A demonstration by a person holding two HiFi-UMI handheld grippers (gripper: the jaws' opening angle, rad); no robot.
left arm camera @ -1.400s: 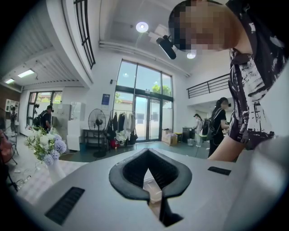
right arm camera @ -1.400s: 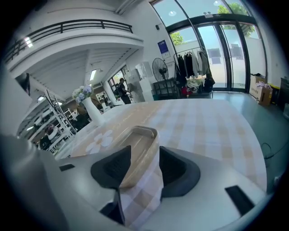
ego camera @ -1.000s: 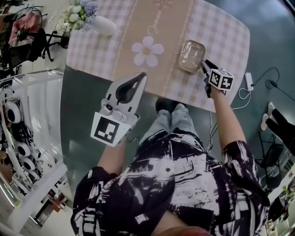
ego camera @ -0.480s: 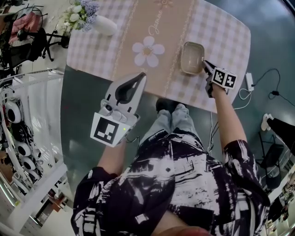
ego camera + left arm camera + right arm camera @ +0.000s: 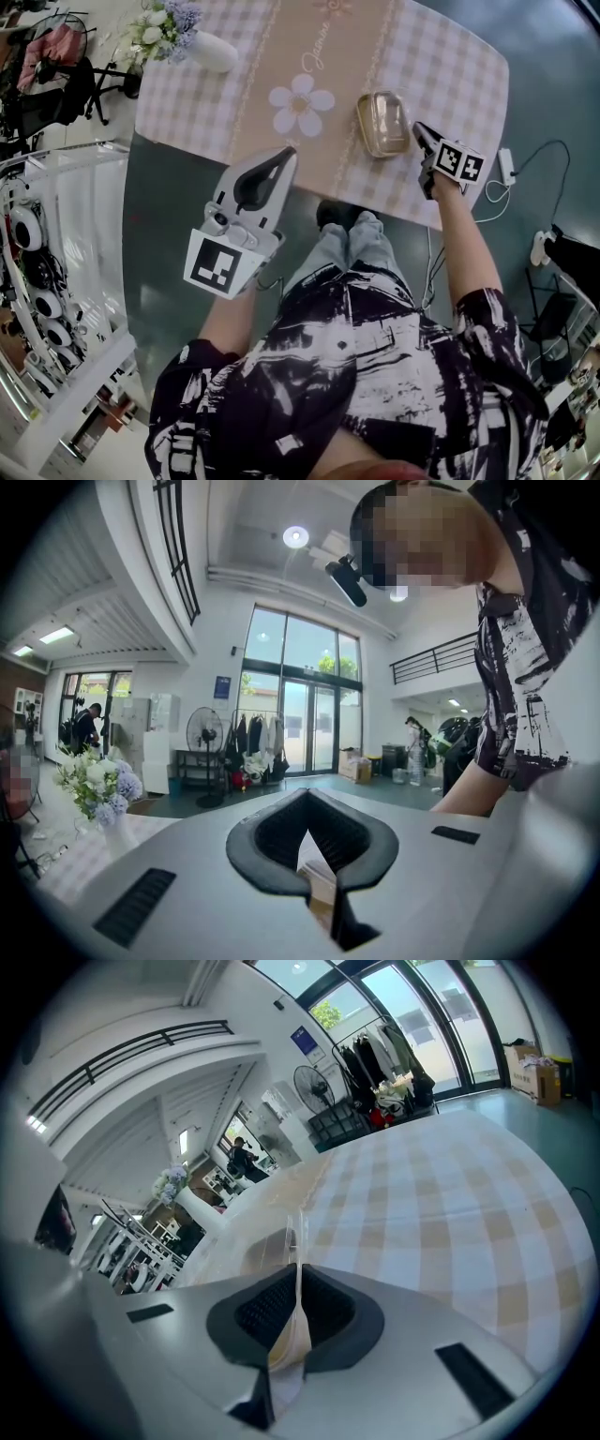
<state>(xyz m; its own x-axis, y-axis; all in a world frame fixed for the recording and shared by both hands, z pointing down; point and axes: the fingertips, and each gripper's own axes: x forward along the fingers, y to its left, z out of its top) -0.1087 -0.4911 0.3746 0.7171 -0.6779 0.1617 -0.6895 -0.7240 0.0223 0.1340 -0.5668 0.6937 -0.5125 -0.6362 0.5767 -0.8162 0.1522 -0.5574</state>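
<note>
- Your right gripper (image 5: 418, 132) is clenched on the near wall of the clear tub (image 5: 382, 124). Only the right gripper view shows this: the two dark pads press on a thin see-through edge (image 5: 294, 1234) that stands up between them.
- The head view alone shows where the tub is: on the checked tablecloth (image 5: 450, 56), just beside the tan runner (image 5: 342, 94), near the table edge closest to you.
- Your left gripper (image 5: 285, 154) hangs off the table, over the dark floor, well apart from the tub. Its own view shows the jaws brought together at the tips with nothing gripped (image 5: 307, 797).
- The left gripper view looks upward and out into the room: a standing fan (image 5: 202, 731), a rack of clothes (image 5: 253, 738), glass doors and cardboard boxes (image 5: 354, 764). None of these show from the head.
- A white vase (image 5: 210, 52) of flowers (image 5: 164, 22) stands at the far left corner of the table, well away from both grippers.
- A cable and a power strip (image 5: 507, 165) lie on the floor to the right of your right arm.
- The runner carries a white flower print (image 5: 300, 98) and a line of script (image 5: 323, 47), too small to read surely.
- A blue sign (image 5: 219, 686) by the doors cannot be read either.
</note>
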